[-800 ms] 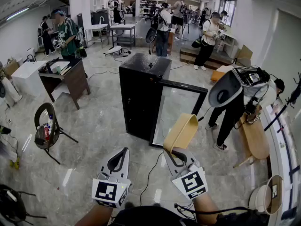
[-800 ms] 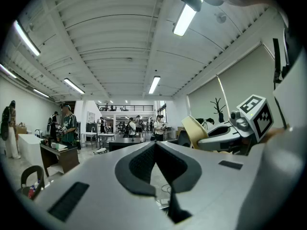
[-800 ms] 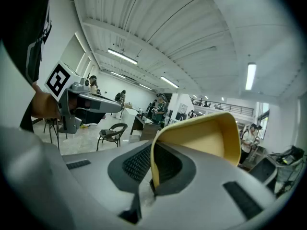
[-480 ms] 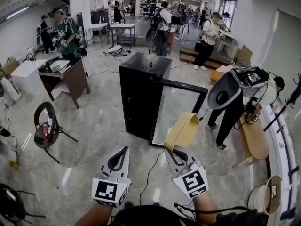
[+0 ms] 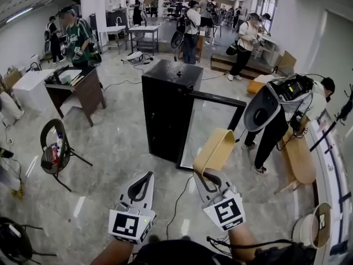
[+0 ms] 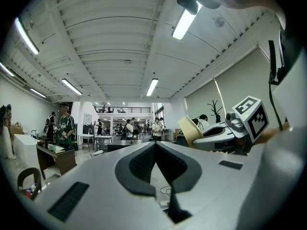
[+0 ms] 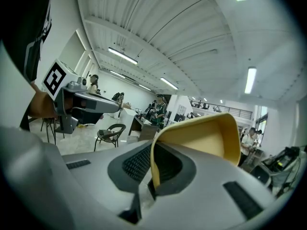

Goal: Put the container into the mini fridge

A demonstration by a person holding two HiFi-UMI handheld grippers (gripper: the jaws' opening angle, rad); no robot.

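Tan shallow plastic container (image 5: 215, 150): rim clamped in right gripper (image 5: 201, 174), held aloft short of black cabinet-style mini fridge (image 5: 168, 109), whose glass door (image 5: 212, 128) stands open. Left gripper (image 5: 146, 175): closed, empty. Step: approach; next, likely rounding the door to the opening.

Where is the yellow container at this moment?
Head view, right of centre: the yellow container is pinched by its rim in the right gripper, in the air before the open door of the mini fridge.
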